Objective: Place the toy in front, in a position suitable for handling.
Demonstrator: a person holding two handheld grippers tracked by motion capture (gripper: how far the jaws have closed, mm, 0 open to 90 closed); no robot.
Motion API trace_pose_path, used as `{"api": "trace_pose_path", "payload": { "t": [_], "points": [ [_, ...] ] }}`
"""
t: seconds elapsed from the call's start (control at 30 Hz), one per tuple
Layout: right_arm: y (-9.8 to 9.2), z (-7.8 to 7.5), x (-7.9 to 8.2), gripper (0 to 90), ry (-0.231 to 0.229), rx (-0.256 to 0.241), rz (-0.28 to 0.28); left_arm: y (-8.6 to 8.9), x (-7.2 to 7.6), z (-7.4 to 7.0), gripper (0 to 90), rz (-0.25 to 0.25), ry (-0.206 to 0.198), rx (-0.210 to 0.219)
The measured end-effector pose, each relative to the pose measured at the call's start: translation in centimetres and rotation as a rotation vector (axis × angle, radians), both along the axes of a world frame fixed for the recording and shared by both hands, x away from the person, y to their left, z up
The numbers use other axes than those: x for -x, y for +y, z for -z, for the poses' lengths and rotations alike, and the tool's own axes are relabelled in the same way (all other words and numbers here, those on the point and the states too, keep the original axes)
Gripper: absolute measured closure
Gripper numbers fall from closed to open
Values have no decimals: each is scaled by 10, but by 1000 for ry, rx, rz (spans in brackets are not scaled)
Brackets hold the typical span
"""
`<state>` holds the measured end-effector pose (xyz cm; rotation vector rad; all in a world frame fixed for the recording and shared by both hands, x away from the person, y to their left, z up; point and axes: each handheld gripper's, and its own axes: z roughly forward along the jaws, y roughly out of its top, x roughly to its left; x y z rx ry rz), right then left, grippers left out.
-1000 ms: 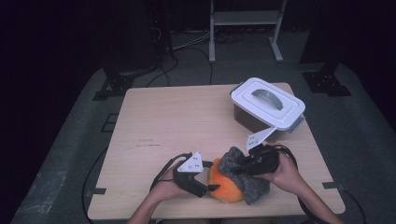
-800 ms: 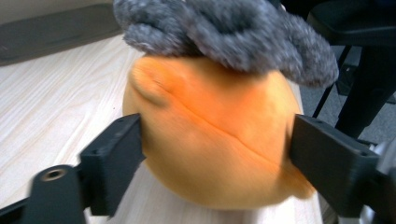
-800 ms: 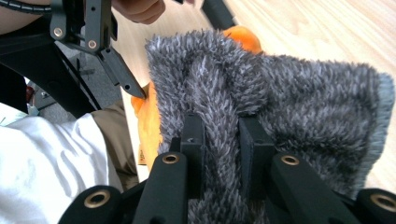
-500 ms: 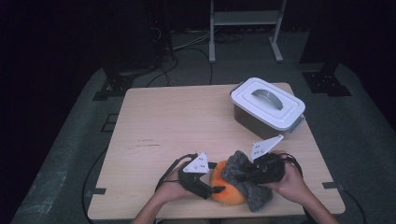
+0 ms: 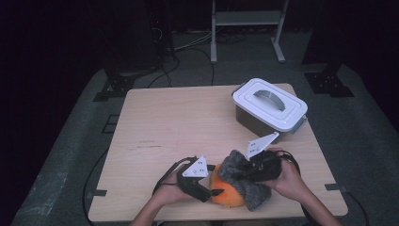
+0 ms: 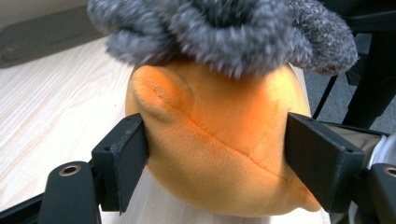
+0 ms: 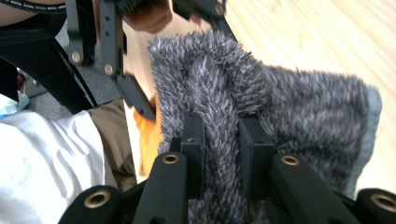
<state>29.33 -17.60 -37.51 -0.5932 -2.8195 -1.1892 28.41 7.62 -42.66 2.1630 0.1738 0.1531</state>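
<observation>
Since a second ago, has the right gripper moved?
Yes. The right gripper has drawn slightly toward the table's near edge, away from the white box, pinching the grey cloth.

Light wood table [image 5: 188,127], two items resting on it.
I see a grey bin with a white handled lid [image 5: 269,107] at the far right corner, and an orange plush toy [image 5: 227,192] with grey fuzzy cloth [image 5: 249,186] draped over it at the near edge.

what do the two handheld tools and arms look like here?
Both tools, left and right, are black with flat rectangular jaws, brass-coloured rivets at the linkages, and a pale grey three-cornered plate with small dots on top. Black cables loop from each. Forearms show no sleeves.
</observation>
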Motion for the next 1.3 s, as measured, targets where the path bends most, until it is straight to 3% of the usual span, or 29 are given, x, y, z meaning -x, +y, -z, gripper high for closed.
{"api": "trace_pose_path", "payload": {
  "t": [0.2,0.3,0.4,0.5,0.63,0.87,1.07,1.3],
  "points": [
    [-25,10,5,739,14,4,43,0,0,0,233,7,0,6],
    [-31,15,10,739,25,-12,50,-1,0,-2,200,13,26,25],
    [-33,17,12,737,27,-19,54,-4,0,-6,180,-14,64,62],
    [-32,17,12,737,28,-30,55,-7,1,-7,219,-30,31,37],
    [-32,11,10,738,19,-32,50,-7,2,-5,267,-26,17,40],
    [-12,-16,-4,737,-11,-79,5,-9,9,-8,280,29,-57,9],
    [10,-12,-11,738,8,-35,-34,-4,8,-6,279,31,-47,7],
    [-6,-3,-10,739,36,-33,-7,-1,4,-4,280,30,-30,14]
  ]
}}
